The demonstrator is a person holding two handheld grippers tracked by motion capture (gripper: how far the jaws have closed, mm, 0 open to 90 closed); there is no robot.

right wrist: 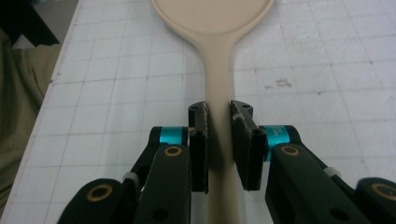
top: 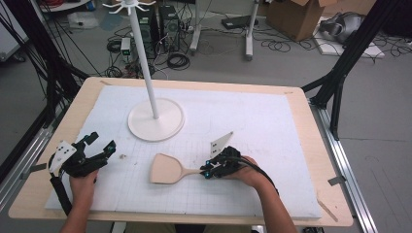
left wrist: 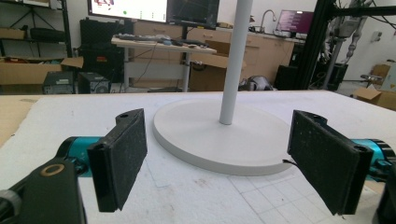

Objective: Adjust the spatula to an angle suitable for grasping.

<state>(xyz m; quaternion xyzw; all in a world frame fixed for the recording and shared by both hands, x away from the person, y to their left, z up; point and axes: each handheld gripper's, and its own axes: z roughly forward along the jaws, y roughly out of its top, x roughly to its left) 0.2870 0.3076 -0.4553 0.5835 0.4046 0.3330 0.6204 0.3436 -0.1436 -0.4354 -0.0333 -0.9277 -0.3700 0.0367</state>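
A beige spatula lies flat on the white gridded mat, its blade pointing left. My right gripper is shut on the spatula's handle; both black pads press the handle's sides in the right gripper view. My left gripper rests near the mat's left edge, open with nothing between its fingers. In the left gripper view it faces the round base of a white pole stand.
The stand's pole rises from the mat's rear middle, with hooks at the top. The wooden table borders the mat. Cables, boxes and black frame legs stand on the floor beyond the table.
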